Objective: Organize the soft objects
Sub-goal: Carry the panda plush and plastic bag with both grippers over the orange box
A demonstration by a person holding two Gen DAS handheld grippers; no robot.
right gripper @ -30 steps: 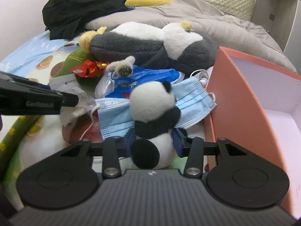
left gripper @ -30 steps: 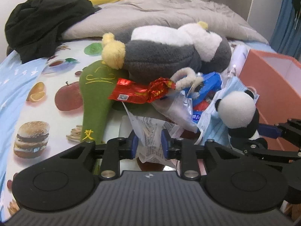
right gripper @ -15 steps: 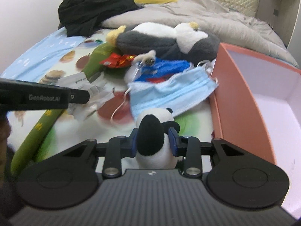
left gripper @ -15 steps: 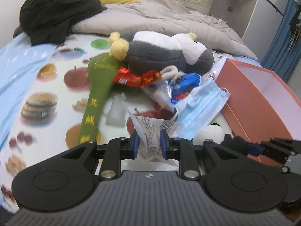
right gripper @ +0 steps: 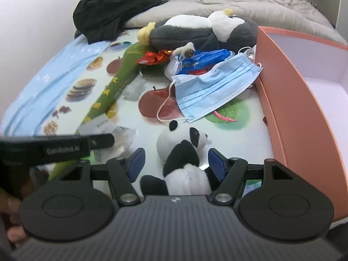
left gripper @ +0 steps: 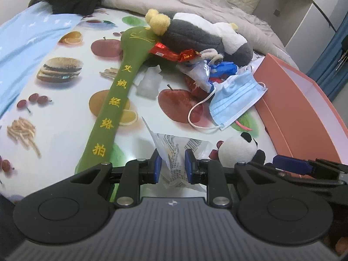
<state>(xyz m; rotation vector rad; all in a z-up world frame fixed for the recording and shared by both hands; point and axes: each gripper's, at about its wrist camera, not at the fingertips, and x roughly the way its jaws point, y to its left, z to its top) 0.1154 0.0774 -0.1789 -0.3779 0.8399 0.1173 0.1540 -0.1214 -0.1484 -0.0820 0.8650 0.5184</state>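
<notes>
At the lower centre of the right wrist view, the right gripper (right gripper: pixel 175 161) is opening, pads clear of the small panda plush (right gripper: pixel 184 152) lying between them; light and squashy, best gripped round its belly. The left gripper (left gripper: pixel 171 165) pinches a crinkly plastic wrapper (left gripper: pixel 174 152)

Two handheld claw tools are showing, each filling the lower part of its own wrist view. The left claw (left gripper: pixel 171 166) is sitting on a dark grey ribbed housing with a small star-like emblem at twelve o'clock on its top edge. Two round black discs are flanking the housing at nine and three o'clock. Black angular linkage arms with silver screws are leading to blue pads (left gripper: pixel 155 167). The right claw (right gripper: pixel 175 163) is looking the same: ribbed grey body, black discs, silver screws, blue pads (right gripper: pixel 136 162). White lettering reading "GenRobot.AI" is running along the left tool's black side, seen at nine o'clock in the right wrist view.
</notes>
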